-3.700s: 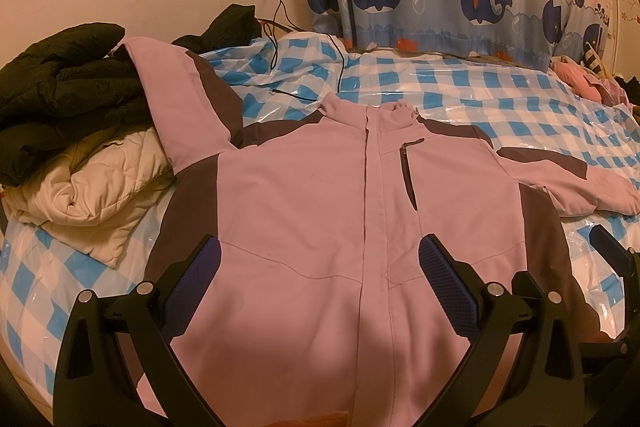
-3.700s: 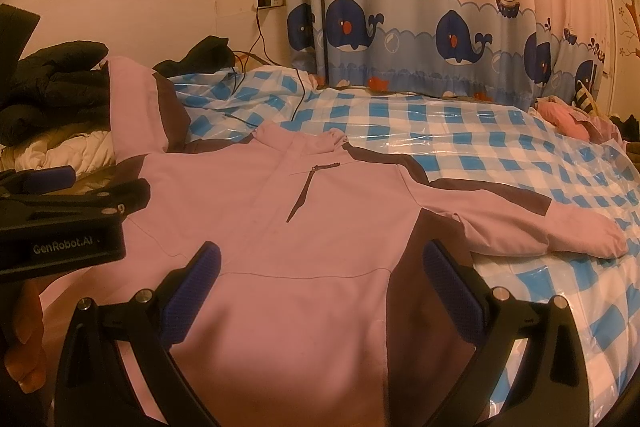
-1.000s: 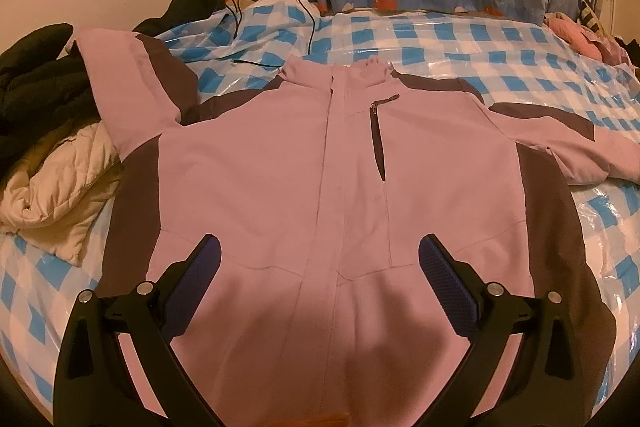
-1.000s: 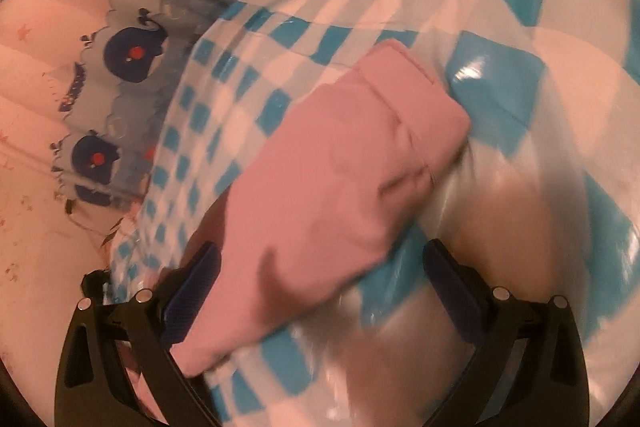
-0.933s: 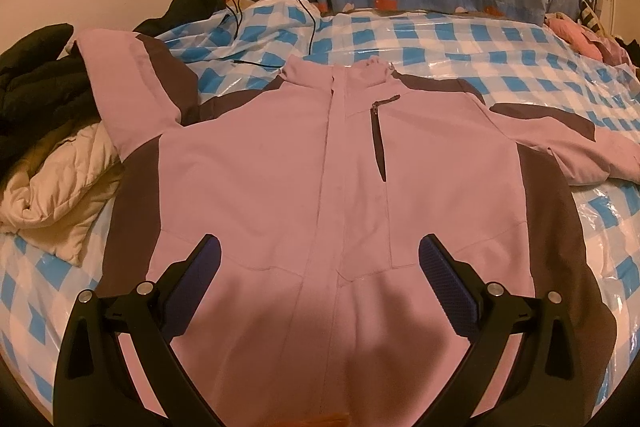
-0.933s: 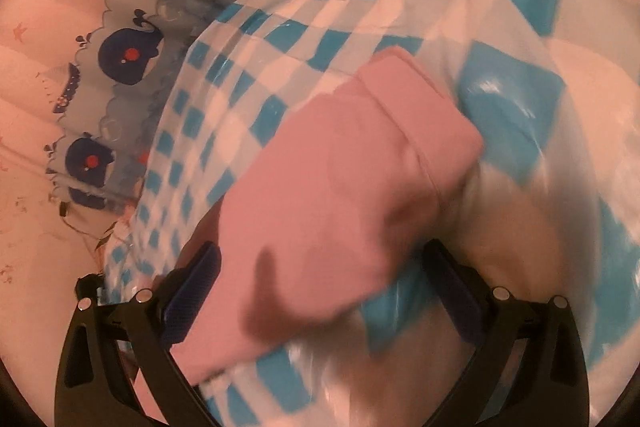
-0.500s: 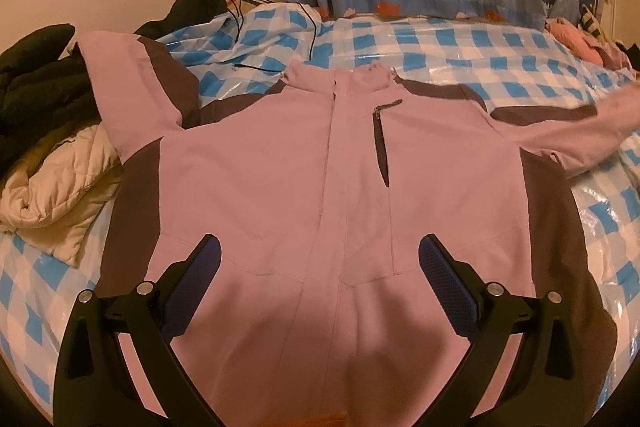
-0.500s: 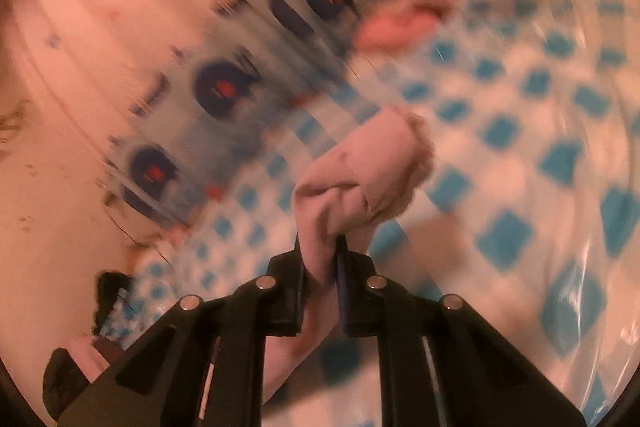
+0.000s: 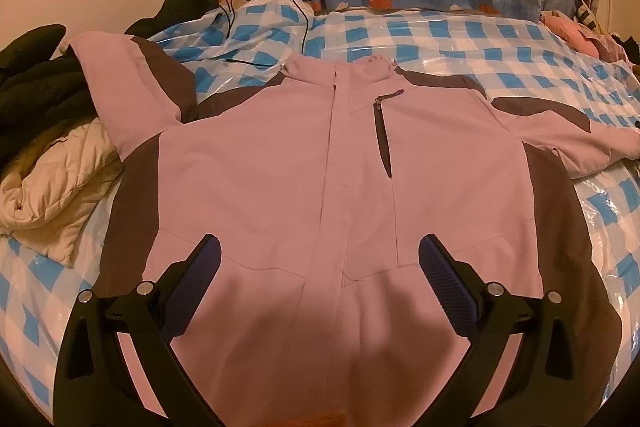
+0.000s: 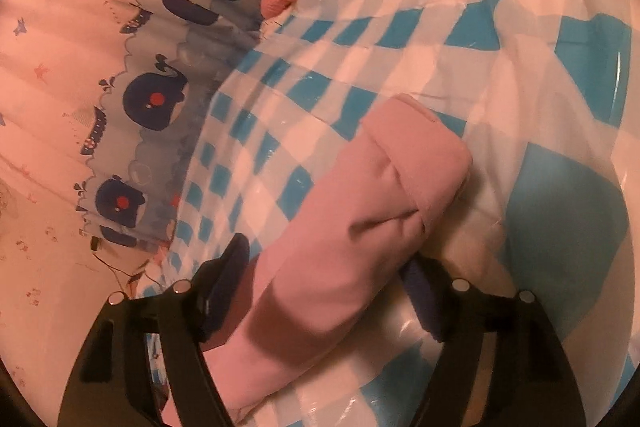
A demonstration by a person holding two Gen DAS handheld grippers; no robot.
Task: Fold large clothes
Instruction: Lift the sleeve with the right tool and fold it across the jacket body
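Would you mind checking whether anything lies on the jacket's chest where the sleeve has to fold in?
Nothing visible does: the pink jacket front is bare. The sleeve lies between the opening right gripper jaws.

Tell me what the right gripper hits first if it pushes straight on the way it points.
Most likely the pink sleeve: it lies between the opening jaws of the right gripper and runs ahead to its cuff, with the checked bed cover beyond. Depth is unclear.

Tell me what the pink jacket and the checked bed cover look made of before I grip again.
Pink jacket: matte woven shell fabric, probably synthetic; smooth panels, soft creases at the cuff.
Checked bed cover: blue-and-white check under clear plastic film, it seems; glossy glare and crinkles, likely slippery.
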